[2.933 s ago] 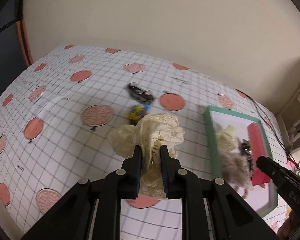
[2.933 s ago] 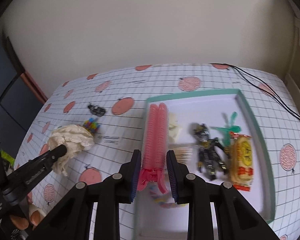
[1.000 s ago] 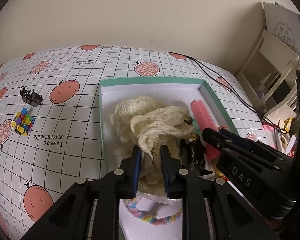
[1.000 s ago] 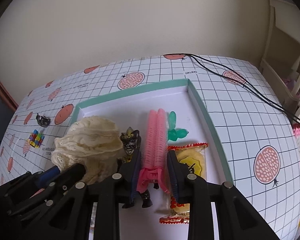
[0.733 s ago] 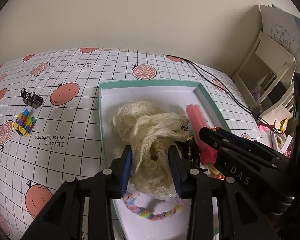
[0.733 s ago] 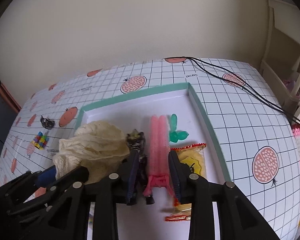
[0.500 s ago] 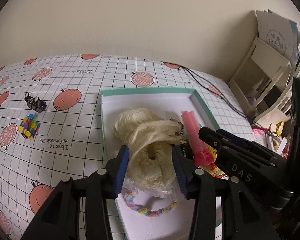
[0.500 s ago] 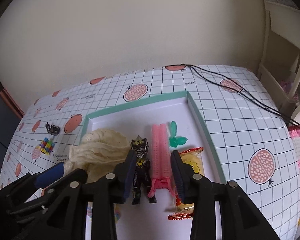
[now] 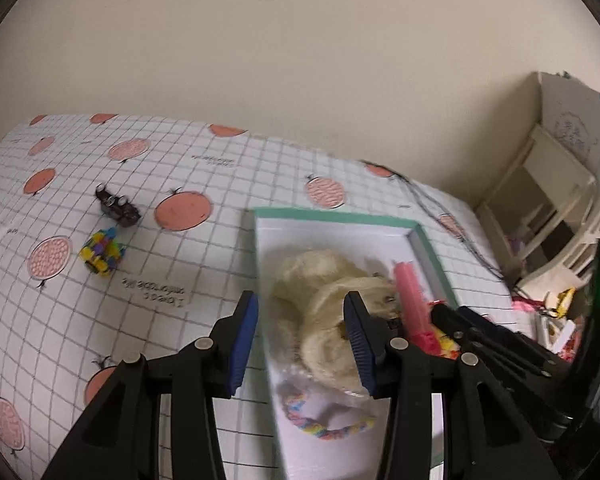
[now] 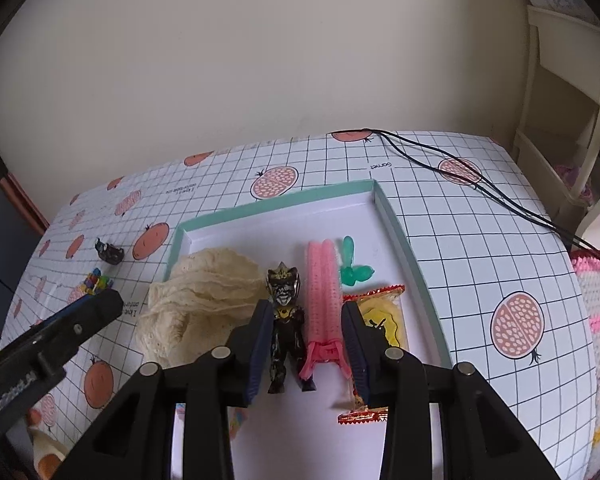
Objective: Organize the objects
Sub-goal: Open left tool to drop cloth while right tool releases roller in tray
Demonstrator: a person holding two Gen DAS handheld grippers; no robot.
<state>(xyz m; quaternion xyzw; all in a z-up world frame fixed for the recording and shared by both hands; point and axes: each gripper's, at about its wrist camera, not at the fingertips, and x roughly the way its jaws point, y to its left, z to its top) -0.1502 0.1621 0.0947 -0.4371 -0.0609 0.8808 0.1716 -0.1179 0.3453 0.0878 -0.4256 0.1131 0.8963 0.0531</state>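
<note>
On the gridded tablecloth (image 9: 204, 264), well to the left of the tray, a small dark toy car (image 9: 117, 209) and a multicoloured block toy (image 9: 102, 257) are seen lying near each other. The left gripper (image 9: 302, 338) is held with its jaws spread wide and nothing between them; its left blue pad is seen over the cloth just outside the tray's left wall, its right pad over the cream lace cloth (image 9: 332, 304). That cloth lies bunched in the left part of the teal-rimmed tray (image 10: 276, 204), with a pastel braided band (image 9: 324, 424) below it on the tray floor. To its right a dark toy figure (image 10: 286, 320) is laid on its back, then a pink hair clip (image 10: 323, 300), both framed between the parted pads of the right gripper (image 10: 306, 348), which grips neither. A green plastic piece (image 10: 352, 266) and a yellow snack packet (image 10: 380, 324) are found further right, the packet partly hidden behind the right finger. Black cables (image 10: 480, 188) are trailed across the cloth beyond the tray.
</note>
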